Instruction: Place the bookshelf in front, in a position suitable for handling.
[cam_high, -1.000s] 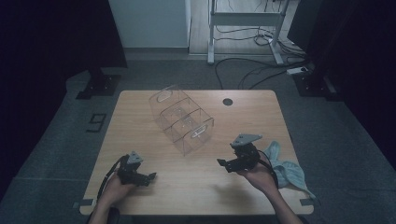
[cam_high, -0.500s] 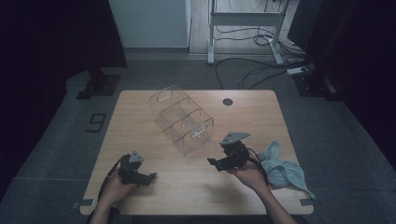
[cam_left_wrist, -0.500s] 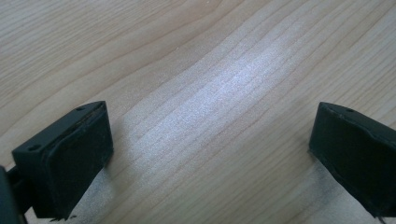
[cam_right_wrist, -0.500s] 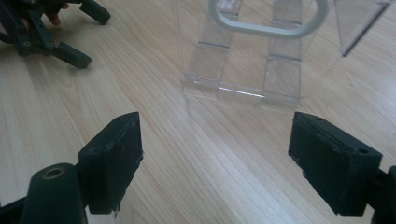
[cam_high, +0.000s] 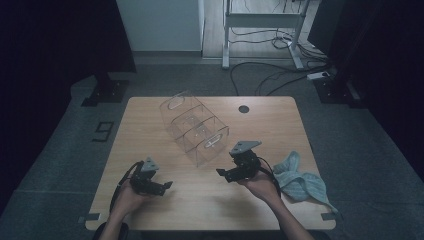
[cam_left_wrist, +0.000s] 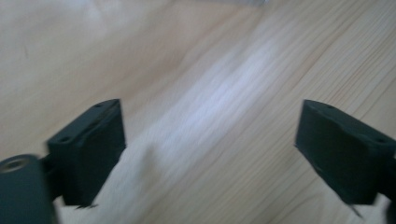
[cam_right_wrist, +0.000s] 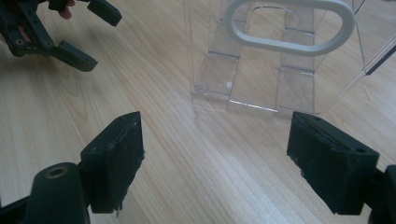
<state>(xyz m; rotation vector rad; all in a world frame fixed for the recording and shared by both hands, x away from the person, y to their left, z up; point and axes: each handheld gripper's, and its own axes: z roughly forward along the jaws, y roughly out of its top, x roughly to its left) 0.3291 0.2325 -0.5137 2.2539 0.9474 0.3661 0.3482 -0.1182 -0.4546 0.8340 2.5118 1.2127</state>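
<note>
Resting on the wooden counter (cam_high: 150, 125), the clear plastic organizer (cam_high: 195, 127) sits diagonally at its middle. The right gripper (cam_high: 225, 174) hovers just beside the organizer's near end, fingers (cam_right_wrist: 114, 158) spread wide and empty. The left gripper (cam_high: 162, 186), well apart at the near-left edge, has fingers (cam_left_wrist: 88, 149) just narrowing slightly, wide open, holding nothing. A blue cloth (cam_high: 300, 180) lies right.

Overhead plus close, blurry tool-cams

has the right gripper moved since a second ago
Yes. The right gripper has shifted left, away from the blue cloth and closer to the near end of the clear plastic organizer, jaws open.
</note>
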